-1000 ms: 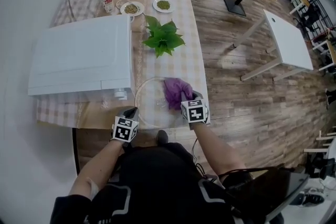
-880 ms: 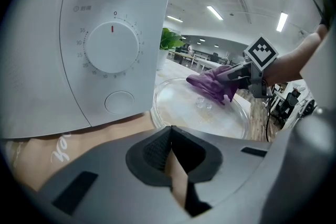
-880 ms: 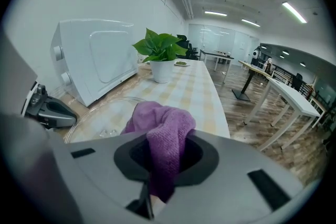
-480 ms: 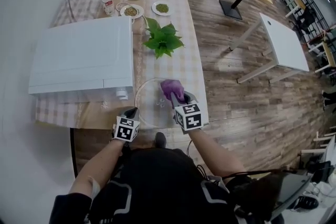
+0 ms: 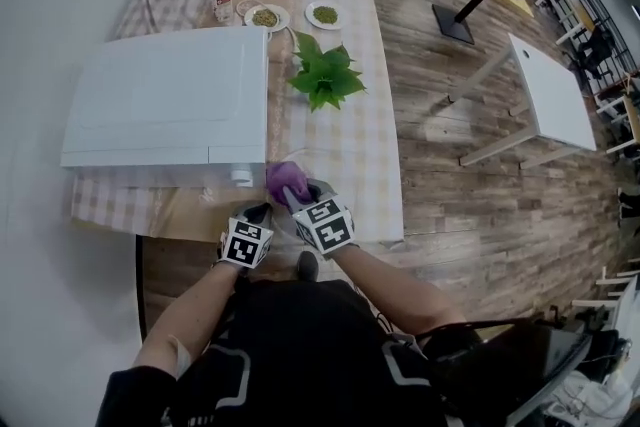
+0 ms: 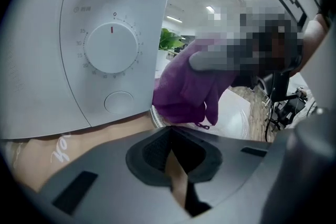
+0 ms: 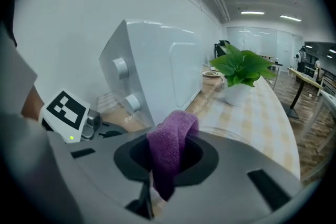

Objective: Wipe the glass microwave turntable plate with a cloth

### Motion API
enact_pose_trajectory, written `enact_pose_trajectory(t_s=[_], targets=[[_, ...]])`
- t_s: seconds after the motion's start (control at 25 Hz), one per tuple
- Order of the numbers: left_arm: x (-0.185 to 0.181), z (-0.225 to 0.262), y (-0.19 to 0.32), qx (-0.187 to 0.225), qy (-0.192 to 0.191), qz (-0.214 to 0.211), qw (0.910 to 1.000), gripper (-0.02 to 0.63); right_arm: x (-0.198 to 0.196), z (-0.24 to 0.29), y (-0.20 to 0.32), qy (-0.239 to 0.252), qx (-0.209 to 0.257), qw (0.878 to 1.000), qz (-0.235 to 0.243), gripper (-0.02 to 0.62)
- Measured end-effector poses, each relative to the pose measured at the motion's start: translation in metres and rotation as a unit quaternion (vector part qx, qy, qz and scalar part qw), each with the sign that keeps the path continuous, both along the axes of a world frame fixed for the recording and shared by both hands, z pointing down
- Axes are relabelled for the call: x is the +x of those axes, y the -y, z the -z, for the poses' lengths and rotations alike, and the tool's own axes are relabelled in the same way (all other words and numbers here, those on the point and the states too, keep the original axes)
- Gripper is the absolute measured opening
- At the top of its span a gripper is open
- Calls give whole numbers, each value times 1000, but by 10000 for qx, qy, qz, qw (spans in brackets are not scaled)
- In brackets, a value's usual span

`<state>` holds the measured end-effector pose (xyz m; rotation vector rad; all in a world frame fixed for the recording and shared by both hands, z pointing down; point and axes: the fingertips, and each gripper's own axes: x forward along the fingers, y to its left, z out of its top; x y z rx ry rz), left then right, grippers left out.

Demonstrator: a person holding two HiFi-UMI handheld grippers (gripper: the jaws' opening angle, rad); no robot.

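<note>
At the table's [image 5: 350, 150] near edge, head view: your right gripper [image 5: 300, 198] holds the purple cloth [image 5: 284, 179] just beside the microwave [image 5: 165, 95]. Left gripper view: your left gripper [image 6: 172, 157] appears to pinch the glass plate [image 6: 236, 117] by its near rim. Right gripper view: jaws clamp the cloth; a hard shove could skid the glass off the edge.
</note>
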<state>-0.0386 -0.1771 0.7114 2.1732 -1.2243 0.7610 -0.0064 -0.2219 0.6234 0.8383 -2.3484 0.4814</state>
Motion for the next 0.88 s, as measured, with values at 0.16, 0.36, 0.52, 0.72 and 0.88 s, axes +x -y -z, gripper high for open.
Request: enact_pose_trajectory(t_s=[0.16, 0.36, 0.52, 0.72, 0.88], targets=[[0, -2, 0, -11, 7, -2, 10000, 8, -9, -24, -1, -157, -142, 9996, 160, 60], [-2, -2, -1, -47, 15, 18, 10000, 8, -20, -43, -4, -333, -260, 9983, 409, 60], [1, 1, 0, -51, -36, 10, 10000, 8, -21, -55, -4, -484, -343, 9969, 516, 60], [-1, 1, 0, -78, -52, 31, 10000, 8, -5, -62, -1, -684, -383, 9959, 453, 60], [-1, 0, -1, -63, -26, 35, 10000, 8, 13, -65, 2, -693, -472, 9962, 215, 60]])
